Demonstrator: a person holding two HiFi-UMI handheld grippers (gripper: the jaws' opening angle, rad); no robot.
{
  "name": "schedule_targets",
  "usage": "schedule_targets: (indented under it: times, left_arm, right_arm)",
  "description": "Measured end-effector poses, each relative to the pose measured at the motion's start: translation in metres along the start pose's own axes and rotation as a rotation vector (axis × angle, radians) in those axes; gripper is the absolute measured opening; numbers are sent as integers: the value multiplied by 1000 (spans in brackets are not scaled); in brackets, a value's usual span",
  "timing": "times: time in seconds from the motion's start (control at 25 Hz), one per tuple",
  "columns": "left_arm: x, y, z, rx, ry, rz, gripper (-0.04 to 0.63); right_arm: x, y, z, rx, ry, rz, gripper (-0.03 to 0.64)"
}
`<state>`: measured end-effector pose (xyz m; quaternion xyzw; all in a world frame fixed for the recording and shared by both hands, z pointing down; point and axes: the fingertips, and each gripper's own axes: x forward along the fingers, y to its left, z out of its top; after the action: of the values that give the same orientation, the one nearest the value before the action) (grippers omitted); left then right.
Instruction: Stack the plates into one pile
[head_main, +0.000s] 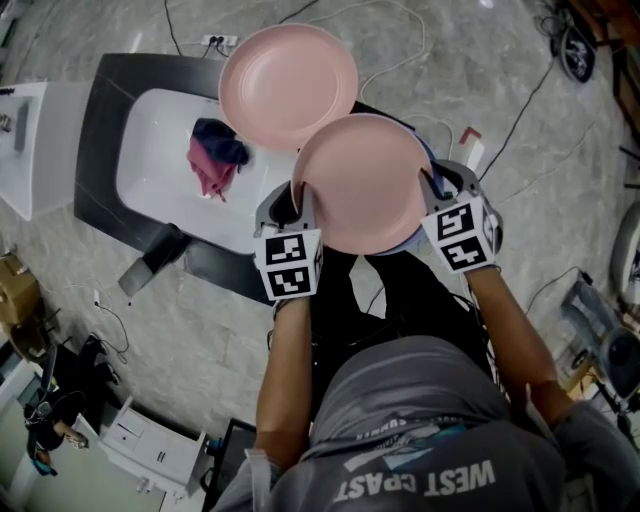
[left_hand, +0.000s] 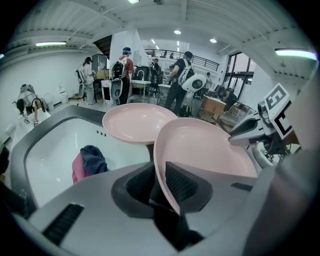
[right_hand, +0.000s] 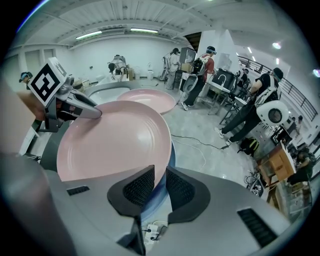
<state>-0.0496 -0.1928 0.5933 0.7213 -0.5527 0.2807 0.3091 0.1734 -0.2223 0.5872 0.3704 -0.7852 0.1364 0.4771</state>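
**Holding the near plate by both rims**

Gripped the near plate (head_main: 362, 182), pink and round, from two opposite sides, clear of the floor and above the person's legs. Held its left rim in the left gripper (left_hand: 159, 172), with the ribbed fingers (left_hand: 182, 182) clenched on the lip and the edge slanting between them. Held the right rim in the right gripper (right_hand: 160, 175) likewise, with both fingers pinched on the edge. Showed a blue rim (right_hand: 156, 199) directly beneath the pink edge at the right-hand fingers; could not identify the thing bearing it. Carried the plate hollow side up, somewhat tipped in the left gripper view.

Showed the far plate (head_main: 288, 85), of the same pink, lying hollow side up beyond the near one. Placed it at the far corner of a white basin (head_main: 140, 170) with a dark surround. Overlapped its nearest edge with the near plate's edge in the head view; could not confirm contact between the two.

Showed a bundle of cloth (head_main: 213, 155), pink and dark blue, inside the basin, well apart from both plates. Showed cables (head_main: 520, 120) trailing across the grey stone floor (head_main: 480, 60). Showed, in both gripper views, several people standing among work stations in the background.
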Motion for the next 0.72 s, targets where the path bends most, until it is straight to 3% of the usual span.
schedule_targets:
  times: [0.2, 0.4, 0.72]
  left_arm:
    - [9, -2, -5, 38, 8, 22, 72]
    - [15, -3, -18, 24, 16, 16, 87]
    - [15, -4, -17, 15, -7, 4, 89]
  right_arm:
    - [6, -3, -4, -5, 2, -7, 92]
    - [8, -4, -4, 12, -26, -10, 92]
    - [17, -1, -7, 119, -47, 36, 132]
